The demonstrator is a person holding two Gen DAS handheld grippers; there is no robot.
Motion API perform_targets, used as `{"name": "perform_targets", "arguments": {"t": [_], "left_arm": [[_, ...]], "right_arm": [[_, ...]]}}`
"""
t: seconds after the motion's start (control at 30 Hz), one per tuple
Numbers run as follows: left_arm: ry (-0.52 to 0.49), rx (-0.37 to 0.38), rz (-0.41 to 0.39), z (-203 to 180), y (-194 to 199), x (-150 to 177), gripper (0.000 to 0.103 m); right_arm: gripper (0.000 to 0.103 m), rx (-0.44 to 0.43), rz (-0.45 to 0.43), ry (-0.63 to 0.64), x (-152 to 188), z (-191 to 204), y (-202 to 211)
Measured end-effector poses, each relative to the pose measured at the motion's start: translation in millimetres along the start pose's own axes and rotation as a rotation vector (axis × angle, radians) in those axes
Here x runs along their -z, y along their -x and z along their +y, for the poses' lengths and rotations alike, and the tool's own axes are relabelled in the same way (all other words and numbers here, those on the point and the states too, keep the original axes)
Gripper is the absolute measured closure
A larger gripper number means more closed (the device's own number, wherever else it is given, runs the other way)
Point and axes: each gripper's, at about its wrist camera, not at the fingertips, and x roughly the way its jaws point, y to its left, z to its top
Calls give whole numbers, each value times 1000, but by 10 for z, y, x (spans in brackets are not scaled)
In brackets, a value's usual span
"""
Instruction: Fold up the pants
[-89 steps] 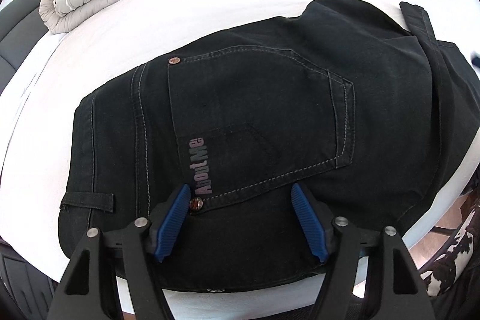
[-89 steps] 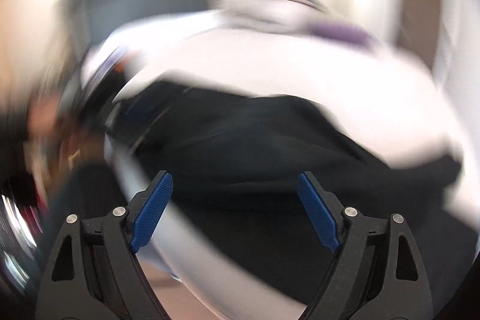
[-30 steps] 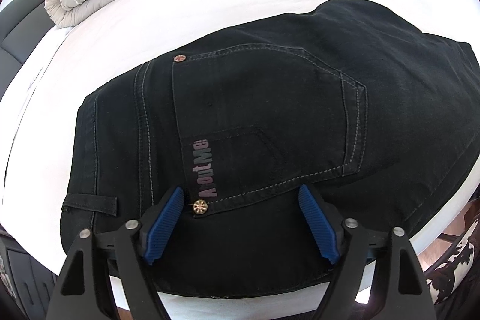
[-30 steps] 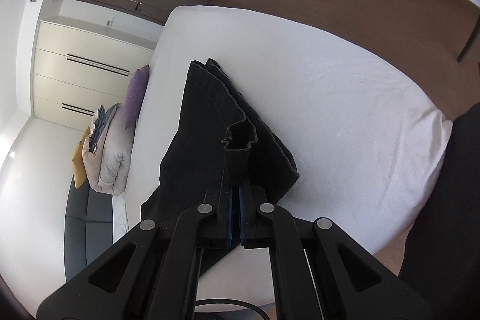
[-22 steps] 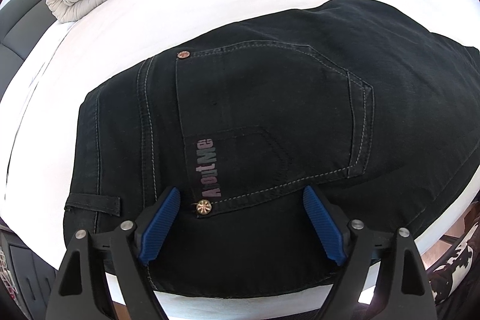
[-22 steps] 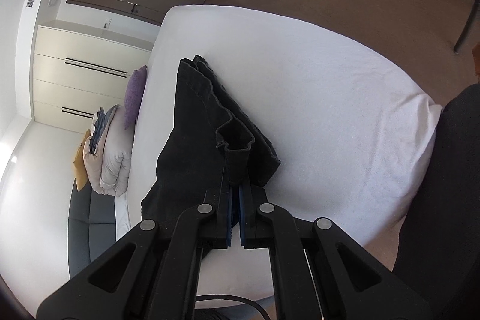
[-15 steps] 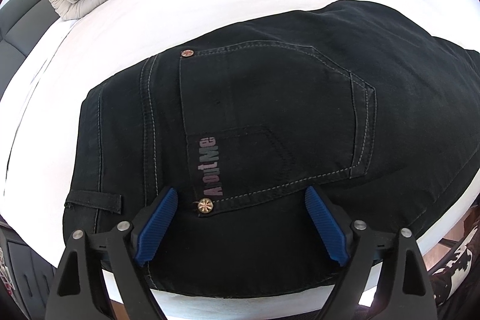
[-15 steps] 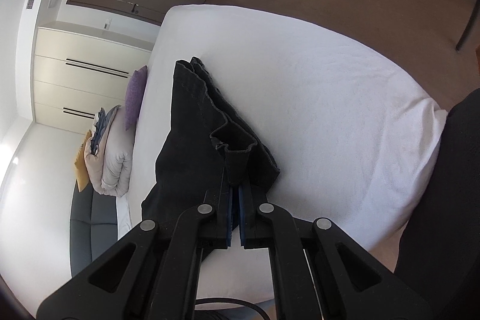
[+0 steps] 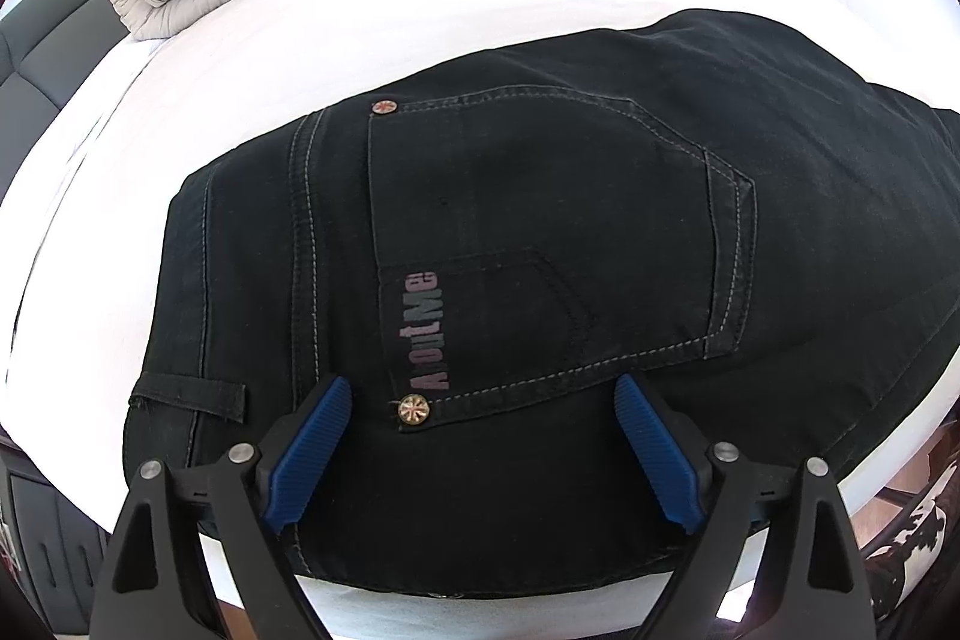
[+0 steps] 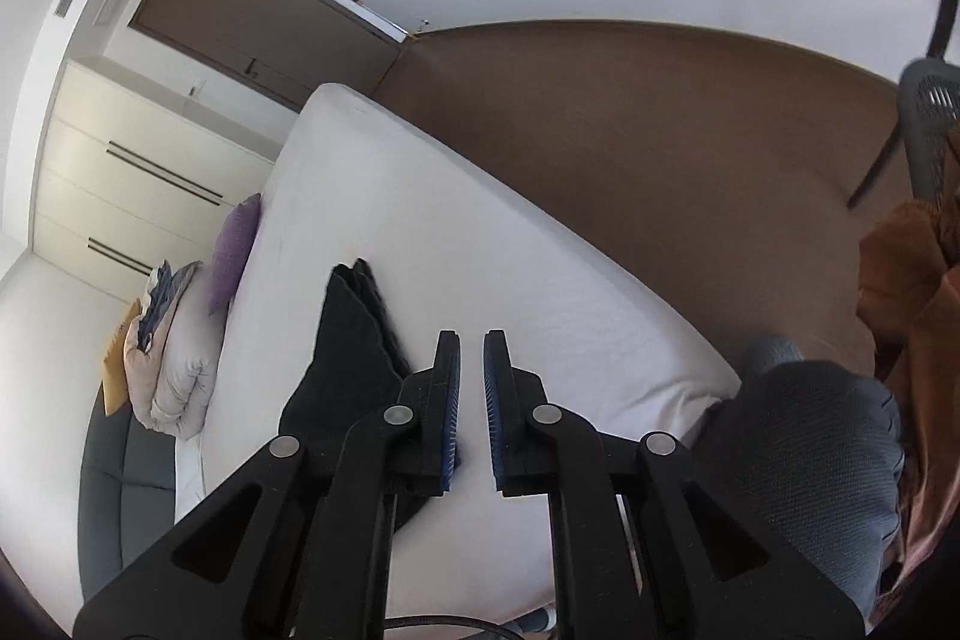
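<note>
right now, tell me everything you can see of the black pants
The black pants are dark denim with pale stitching, lying flat on the white bed, back pocket up. The pocket carries an "AboutMe" print and two copper rivets; a belt loop shows beside it. The open left gripper hovers over them; the right gripper is empty.

- The black pants (image 9: 540, 232) are lying flat on the white bed (image 9: 420, 22), back side up, near its front edge.
- A back pocket (image 9: 540, 244) with pale stitching is facing up, carrying a vertical "AboutMe" print and a copper rivet at each of two corners.
- A belt loop (image 9: 189, 394) is sticking out at the waistband on the left.
- In the right wrist view, the fabric (image 10: 348, 340) is lying in stacked layers, its edges showing.
</note>
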Motion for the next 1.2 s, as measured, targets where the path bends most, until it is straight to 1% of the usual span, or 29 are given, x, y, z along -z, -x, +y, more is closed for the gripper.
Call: {"name": "perform_targets", "arguments": {"t": [0.03, 0.07, 0.17, 0.27, 0.33, 0.37, 0.43, 0.47, 0.53, 0.57, 0.6, 0.63, 0.7, 0.73, 0.8, 0.87, 0.9, 0.97, 1.0, 1.03, 1.07, 1.1, 1.17, 1.2], "left_arm": [[1, -2, 0, 0, 8, 8, 10], [2, -4, 0, 2, 14, 17, 10], [7, -10, -1, 0, 28, 30, 10], [14, -14, -5, -11, 34, 43, 10], [18, -16, -8, -13, 47, 60, 10], [20, -17, -11, -12, 52, 69, 10], [23, -18, -18, -11, 67, 87, 10], [25, -18, -22, -10, 73, 103, 10], [30, -21, -34, -9, 87, 127, 9], [33, -24, -40, -11, 91, 138, 9], [36, -26, -47, -12, 96, 152, 8], [38, -29, -53, -12, 104, 163, 8], [38, -34, -59, -16, 116, 177, 7], [38, -36, -60, -17, 119, 182, 7], [41, -36, -61, -17, 121, 193, 7], [44, -35, -64, -15, 132, 211, 7], [44, -39, -68, -18, 142, 222, 6], [44, -47, -76, -16, 160, 224, 6], [44, -49, -79, -18, 161, 230, 6], [44, -50, -79, -29, 165, 236, 6], [45, -49, -77, -28, 161, 236, 5], [46, -49, -74, -30, 160, 233, 5], [45, -55, -73, -40, 167, 228, 5], [45, -59, -74, -50, 173, 222, 4]], "right_arm": [[95, -21, 11, 39, -4, 146, -21], [95, -59, 41, 85, 8, 337, -83], [95, -171, 156, 210, 154, 986, -366], [95, -214, 281, 296, 344, 1505, -781], [95, -226, 389, 341, 515, 1780, -1137], [95, -222, 426, 362, 596, 1886, -1299], [95, -173, 502, 391, 748, 2034, -1679], [95, -142, 546, 374, 820, 2058, -1881], [95, -97, 593, 366, 915, 2060, -2212], [95, -67, 591, 371, 932, 2048, -2336], [99, -43, 583, 361, 931, 2013, -2473], [103, -52, 576, 328, 898, 1972, -2601], [103, -67, 556, 271, 788, 1923, -2813], [103, -68, 526, 269, 722, 1935, -2878], [103, -35, 422, 329, 601, 2021, -2924], [103, 46, 328, 366, 456, 2067, -3008], [103, 66, 293, 342, 357, 2043, -3056], [103, 65, 270, 247, 263, 2006, -2984], [103, 63, 252, 244, 247, 2032, -2900], [102, 43, 232, 270, 268, 2110, -2778], [99, 3, 231, 295, 325, 2202, -2669], [99, -62, 253, 323, 443, 2317, -2574], [99, -206, 368, 415, 849, 2567, -2476], [99, -247, 420, 465, 1068, 2650, -2470]]}}
